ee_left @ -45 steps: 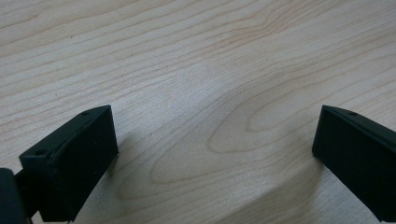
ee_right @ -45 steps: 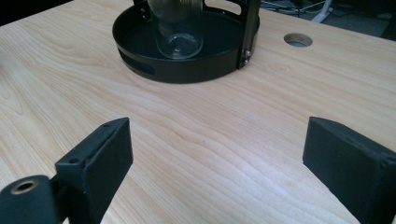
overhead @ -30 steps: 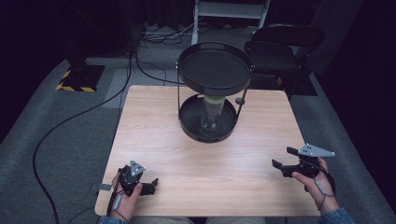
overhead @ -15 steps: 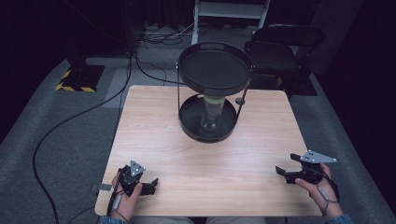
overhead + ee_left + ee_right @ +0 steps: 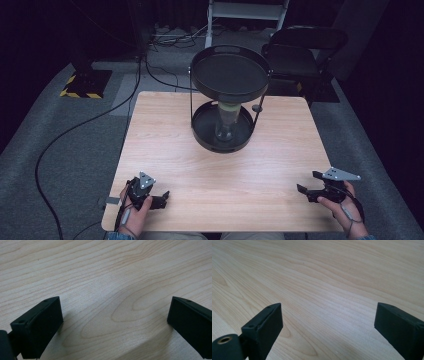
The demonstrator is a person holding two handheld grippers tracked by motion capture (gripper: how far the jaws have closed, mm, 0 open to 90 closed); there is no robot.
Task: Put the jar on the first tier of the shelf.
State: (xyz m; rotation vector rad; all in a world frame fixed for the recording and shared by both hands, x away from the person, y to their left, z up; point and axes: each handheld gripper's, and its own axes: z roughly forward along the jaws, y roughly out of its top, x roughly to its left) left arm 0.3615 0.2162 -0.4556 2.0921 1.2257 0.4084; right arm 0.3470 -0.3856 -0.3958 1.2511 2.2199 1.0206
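Observation:
A black two-tier round tray stand [image 5: 230, 75] rises at the back middle of the wooden table [image 5: 220, 170]. A pale cup-like object [image 5: 227, 117] sits on its lower tray [image 5: 202, 132]. My left gripper [image 5: 159, 199] rests low at the front left corner, held in a hand, open with nothing between its jaws. My right gripper [image 5: 306, 186] is at the front right edge, also open and empty. In the left gripper view the left gripper [image 5: 115, 320] frames bare wood grain with its wide-apart jaws. In the right gripper view the right gripper [image 5: 328, 322] does the same.
A black chair [image 5: 300, 50] stands behind the table at the right. Cables [image 5: 75, 130] run over the grey carpet on the left, near a black base with yellow-black hazard tape [image 5: 82, 85]. A white frame [image 5: 247, 10] stands at the back.
My right gripper has slid down toward the front edge of the table. The left gripper has stayed where it was.

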